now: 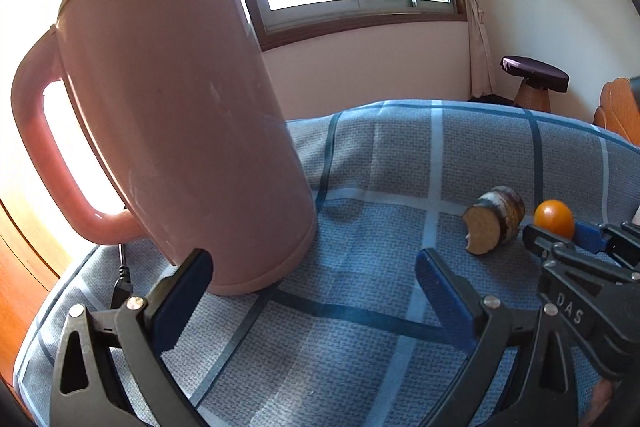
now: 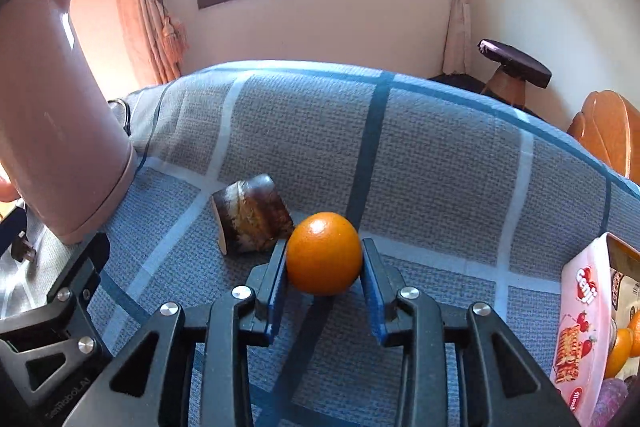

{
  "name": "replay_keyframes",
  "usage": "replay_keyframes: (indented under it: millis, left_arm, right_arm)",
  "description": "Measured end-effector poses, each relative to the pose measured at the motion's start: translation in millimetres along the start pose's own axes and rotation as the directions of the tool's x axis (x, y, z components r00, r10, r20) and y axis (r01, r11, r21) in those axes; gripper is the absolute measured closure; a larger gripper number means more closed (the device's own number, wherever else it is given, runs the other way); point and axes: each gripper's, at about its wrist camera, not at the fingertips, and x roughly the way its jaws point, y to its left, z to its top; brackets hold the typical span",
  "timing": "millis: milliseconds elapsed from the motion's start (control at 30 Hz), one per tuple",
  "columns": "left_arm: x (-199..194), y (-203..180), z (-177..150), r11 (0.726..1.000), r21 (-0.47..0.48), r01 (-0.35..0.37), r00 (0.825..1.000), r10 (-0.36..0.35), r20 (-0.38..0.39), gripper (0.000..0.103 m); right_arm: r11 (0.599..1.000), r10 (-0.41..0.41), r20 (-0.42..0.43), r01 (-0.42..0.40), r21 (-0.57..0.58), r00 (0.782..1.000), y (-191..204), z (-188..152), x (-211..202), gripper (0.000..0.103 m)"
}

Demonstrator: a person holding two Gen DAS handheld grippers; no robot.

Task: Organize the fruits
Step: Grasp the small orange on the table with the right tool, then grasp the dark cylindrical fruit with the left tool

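My right hand-held gripper (image 2: 324, 263) has its two blue-padded fingers (image 2: 276, 283) pressed against either side of the round, glossy orange fruit (image 2: 323, 253), so it's clamped on it, and the fruit sits low over the blue-and-grey checked cloth surface (image 2: 440, 163). Just ahead and to the left of those fingers, touching or nearly touching the orange, lies a short brown chunk with a streaky dark rind and a pale cut face (image 2: 250, 215), tipped on its side. Far out to the right of this gripper, at the edge of the view, a pink snack box with strawberry wafer print (image 2: 580, 315) stands with more orange fruit (image 2: 622, 347) tucked behind it; I can't tell how many.

My left hand-held gripper (image 1: 314, 271) is spread wide with nothing between its blue pads, hovering low over the same checked cloth (image 1: 360, 347). Its left finger (image 1: 184, 291) is right by the base of the tall, dusty-pink plastic kettle with a loop handle (image 1: 172, 107), which stands upright just ahead and to the left. A black power plug and cord (image 1: 122, 279) lie on the cloth to the left of that finger. Off to the right of this gripper I see the brown chunk (image 1: 494, 223) and, beyond it, the orange (image 1: 554, 219) held in the other gripper (image 1: 560, 239)
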Motion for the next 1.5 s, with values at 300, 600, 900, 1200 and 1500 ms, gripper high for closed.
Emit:
replay_keyframes:
  millis: [300, 600, 900, 1200, 1500]
  left_arm:
    - [-0.3, -11.9, -0.9, 0.998, 0.044, 0.048, 0.999, -0.048, -0.005, 0.0]
    - [0.7, -40.3, 9.4, 0.989, 0.058, 0.134, 0.99, -0.131, -0.044, 0.0]
    - [38.9, -97.4, 33.1, 0.946, 0.192, 0.262, 0.961, -0.239, -0.137, 0.015]
    - [52.1, -100.8, 40.3, 0.917, 0.14, 0.375, 0.917, -0.344, -0.203, 0.051]
    - [12.4, -75.5, 21.8, 0.966, 0.078, 0.247, 0.968, -0.242, -0.072, 0.051]
  right_arm:
    - [0.991, -0.093, 0.211, 0.07, 0.117, 0.973, -23.4, -9.3, -47.2, 0.067]
    - [0.984, -0.171, 0.263, 0.151, 0.095, 0.949, -29.3, -6.0, -53.3, 0.067]
    - [0.978, -0.193, 0.267, 0.165, 0.126, 0.944, -37.1, -3.1, -53.2, 0.067]
    - [0.983, -0.17, 0.247, 0.145, 0.114, 0.954, -33.5, 1.2, -47.3, 0.067]
    - [0.983, -0.183, 0.28, 0.166, 0.083, 0.942, -22.1, -2.6, -52.6, 0.067]
